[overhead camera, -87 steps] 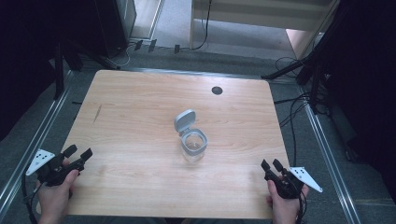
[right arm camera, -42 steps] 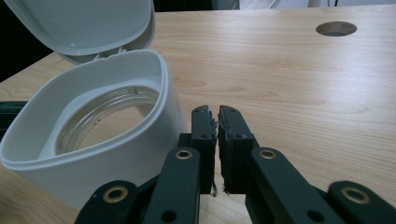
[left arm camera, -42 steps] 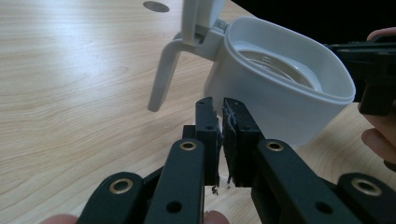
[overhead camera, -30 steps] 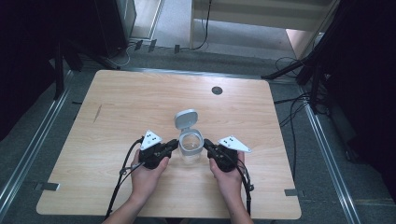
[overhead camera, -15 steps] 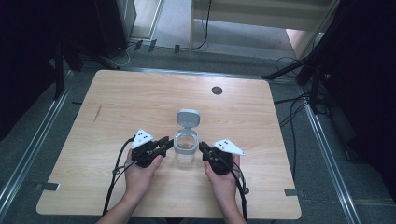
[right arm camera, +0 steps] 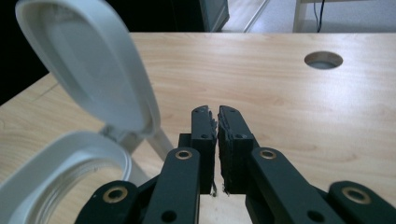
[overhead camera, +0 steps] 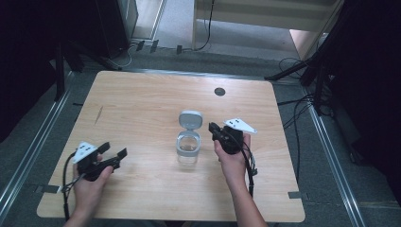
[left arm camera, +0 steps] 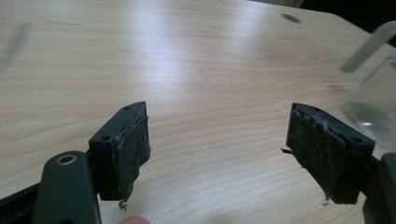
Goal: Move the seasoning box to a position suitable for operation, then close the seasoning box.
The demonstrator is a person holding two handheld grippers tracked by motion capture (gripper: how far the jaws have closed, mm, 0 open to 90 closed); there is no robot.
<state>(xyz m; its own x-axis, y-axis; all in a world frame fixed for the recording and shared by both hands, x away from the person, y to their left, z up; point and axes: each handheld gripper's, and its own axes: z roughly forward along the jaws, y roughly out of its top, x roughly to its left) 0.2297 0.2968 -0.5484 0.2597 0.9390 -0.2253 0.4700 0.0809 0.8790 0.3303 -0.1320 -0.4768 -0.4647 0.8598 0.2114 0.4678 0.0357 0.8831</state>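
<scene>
Your right gripper [overhead camera: 213,128]: fingers [right arm camera: 204,140] pressed together, gripping nothing, tips just beside the raised lid [right arm camera: 88,65] of the clear jar [overhead camera: 188,149]. In the right gripper view the lid stands to the left of the fingers, tilted back on its hinge. Your left gripper [overhead camera: 112,155]: fingers [left arm camera: 123,149] wide apart, empty, well off to the jar's left. Jar sits mid-bench [overhead camera: 142,104], upright, mouth open. Right hand is clearly nearer; a lid push would likely fall to it.

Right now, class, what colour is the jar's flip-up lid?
The lid is pale grey-white, clearest in the right gripper view.
</scene>
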